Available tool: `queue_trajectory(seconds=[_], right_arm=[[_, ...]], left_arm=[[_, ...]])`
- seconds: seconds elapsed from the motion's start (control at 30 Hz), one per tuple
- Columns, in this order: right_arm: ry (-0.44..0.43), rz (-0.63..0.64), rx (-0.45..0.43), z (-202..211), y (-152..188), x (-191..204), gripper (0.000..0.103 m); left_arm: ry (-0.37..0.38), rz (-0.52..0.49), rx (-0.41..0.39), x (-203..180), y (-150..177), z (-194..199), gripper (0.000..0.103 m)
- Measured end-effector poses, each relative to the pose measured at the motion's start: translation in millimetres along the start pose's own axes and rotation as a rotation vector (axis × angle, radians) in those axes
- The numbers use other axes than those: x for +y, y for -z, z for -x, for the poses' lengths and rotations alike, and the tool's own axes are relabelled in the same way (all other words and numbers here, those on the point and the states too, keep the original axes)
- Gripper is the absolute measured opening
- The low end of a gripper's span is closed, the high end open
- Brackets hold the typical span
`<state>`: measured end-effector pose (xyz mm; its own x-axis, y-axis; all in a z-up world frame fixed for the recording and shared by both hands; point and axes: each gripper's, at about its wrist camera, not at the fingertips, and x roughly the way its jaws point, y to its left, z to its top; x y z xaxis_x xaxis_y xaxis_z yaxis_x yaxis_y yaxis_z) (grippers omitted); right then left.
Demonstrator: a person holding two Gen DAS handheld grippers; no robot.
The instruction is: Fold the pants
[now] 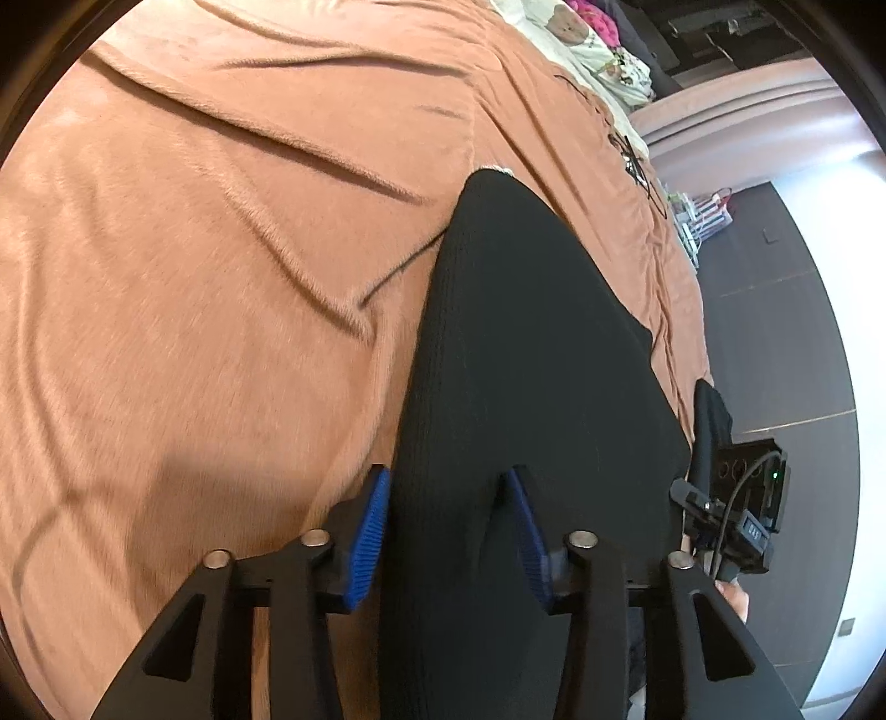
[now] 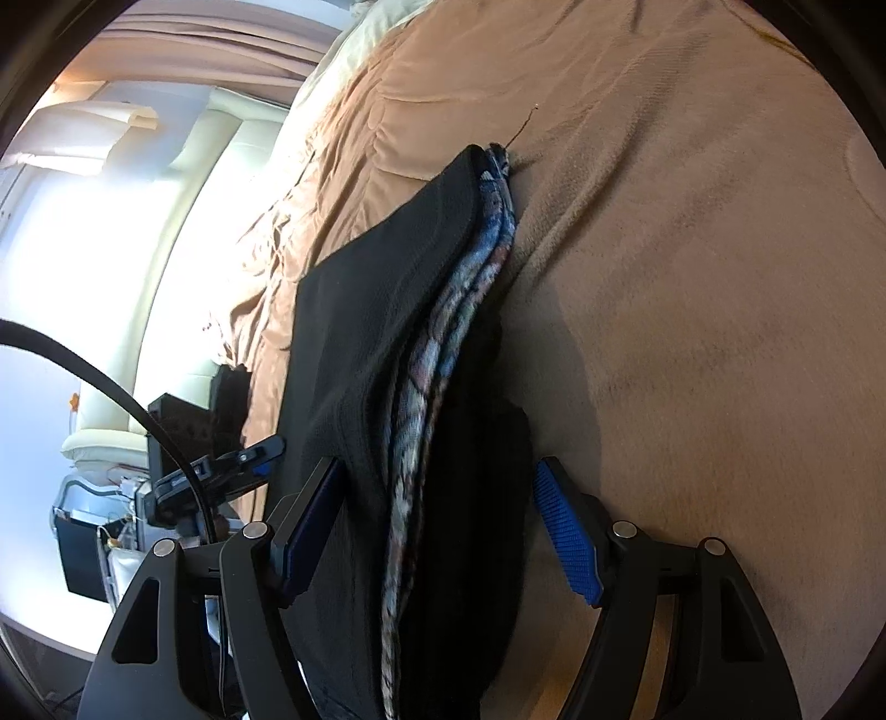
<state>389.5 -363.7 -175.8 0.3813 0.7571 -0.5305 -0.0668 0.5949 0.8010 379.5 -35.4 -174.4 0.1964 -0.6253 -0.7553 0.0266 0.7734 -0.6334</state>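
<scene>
Black pants, rumpled orange blanket, pillows

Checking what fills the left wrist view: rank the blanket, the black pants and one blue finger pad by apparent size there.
1. Blanket, the largest.
2. Black pants.
3. Blue finger pad, the smallest, though it sits nearest the lens.

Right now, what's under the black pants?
The brown blanket lies under the black pants. A patterned blue cloth layer peeks out underneath too. What lies below the blanket is covered.
</scene>
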Motion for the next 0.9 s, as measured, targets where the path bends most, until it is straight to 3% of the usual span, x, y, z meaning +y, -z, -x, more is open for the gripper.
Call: queue_trajectory(seconds=[0.47, 0.67, 0.8, 0.9], right_arm=[[0.064, 0.049, 0.01, -1.6, -7.0, 9.6, 0.069], [-0.028, 0.048, 0.016, -6.9, -13.0, 1.1, 0.069], [-0.04, 0.078, 0.036, -6.0, -10.6, 1.1, 0.065], [-0.075, 0.091, 0.039, -1.9, -7.1, 5.7, 0.065]], left_arm=[[0.088, 0.025, 0.005, 9.2, -31.6, -13.9, 0.039], [0.112, 0.007, 0.016, 5.3, -38.7, -18.8, 0.039], [0.122, 0.02, 0.022, 6.4, -38.7, -21.9, 0.039], [0.12, 0.011, 0.017, 4.5, -36.2, -16.7, 0.03]])
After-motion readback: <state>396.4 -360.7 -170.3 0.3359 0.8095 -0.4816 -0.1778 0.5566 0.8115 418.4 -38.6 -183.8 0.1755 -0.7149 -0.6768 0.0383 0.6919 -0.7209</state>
